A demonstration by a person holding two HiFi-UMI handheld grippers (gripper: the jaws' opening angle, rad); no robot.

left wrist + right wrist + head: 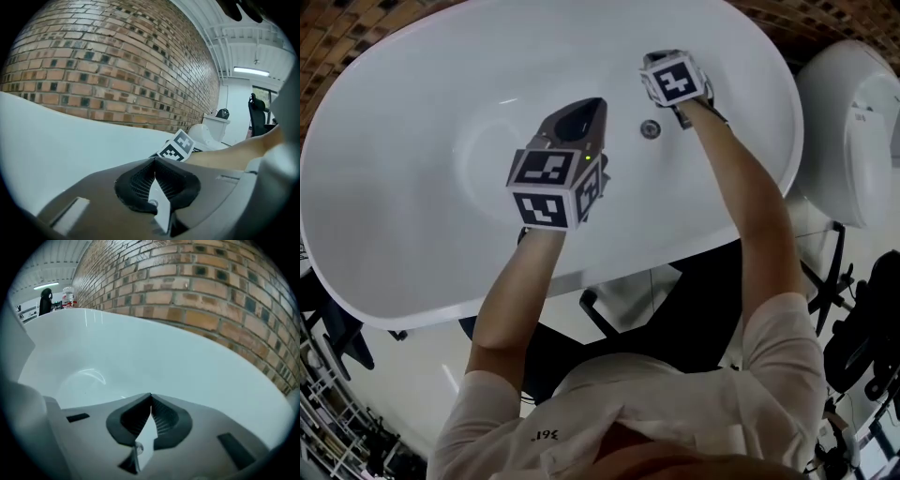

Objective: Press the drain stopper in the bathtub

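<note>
A person's bare forearms (759, 216) reach over a white oval bathtub (412, 272). The left hand-held gripper (153, 160) hovers above the tub's middle, its jaws pressed together on nothing. Just past it, the small round drain stopper (650, 128) sits in the tub floor, between the two grippers. The right hand-held gripper (150, 395) is beside the stopper, its jaws also together and empty. A brick wall (117, 70) rises behind the tub.

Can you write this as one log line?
left gripper shut; right gripper shut; round silver drain stopper untouched; in white oval bathtub
</note>
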